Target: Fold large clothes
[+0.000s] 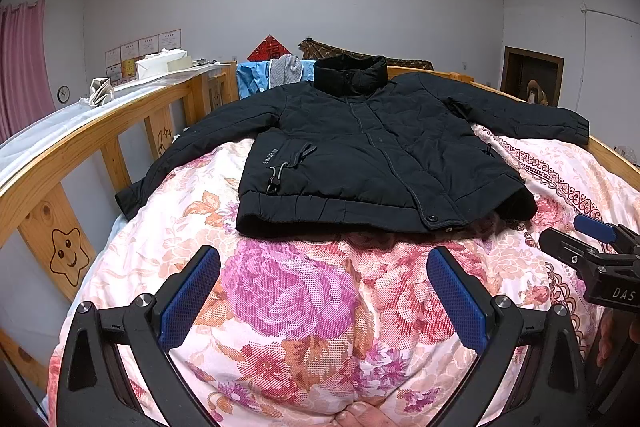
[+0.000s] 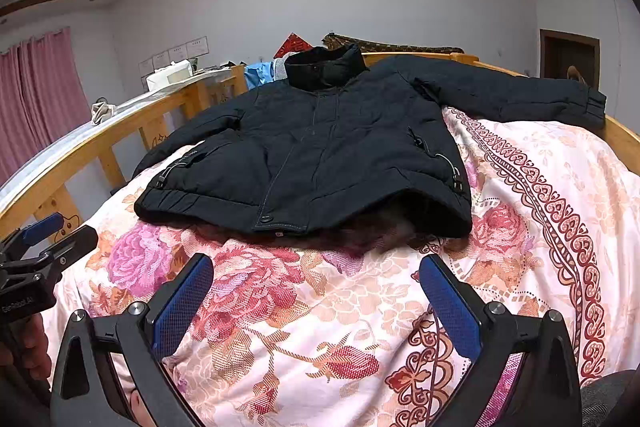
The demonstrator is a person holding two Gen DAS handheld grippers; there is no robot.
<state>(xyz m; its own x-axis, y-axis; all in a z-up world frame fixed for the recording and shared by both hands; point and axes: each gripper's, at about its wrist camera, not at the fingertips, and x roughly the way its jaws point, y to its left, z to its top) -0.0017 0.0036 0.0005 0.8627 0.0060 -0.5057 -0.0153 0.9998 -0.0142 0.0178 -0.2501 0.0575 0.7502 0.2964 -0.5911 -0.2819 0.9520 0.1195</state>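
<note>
Left wrist view is showing a black padded jacket (image 1: 360,155) lying flat, front up, on a floral quilt (image 1: 288,291), its collar (image 1: 350,73) standing at the far end and both sleeves spreading outward. The left sleeve cuff (image 1: 130,199) is drooping over the quilt's edge beside the wooden rail (image 1: 100,131); the right cuff (image 2: 592,105) is reaching the far rail. The hem is bulging, hiding what lies under it. Bare quilt is lying between hem and grippers. The left gripper (image 1: 323,291) and right gripper (image 2: 316,293) are hovering with fingers spread wide, holding nothing.
</note>
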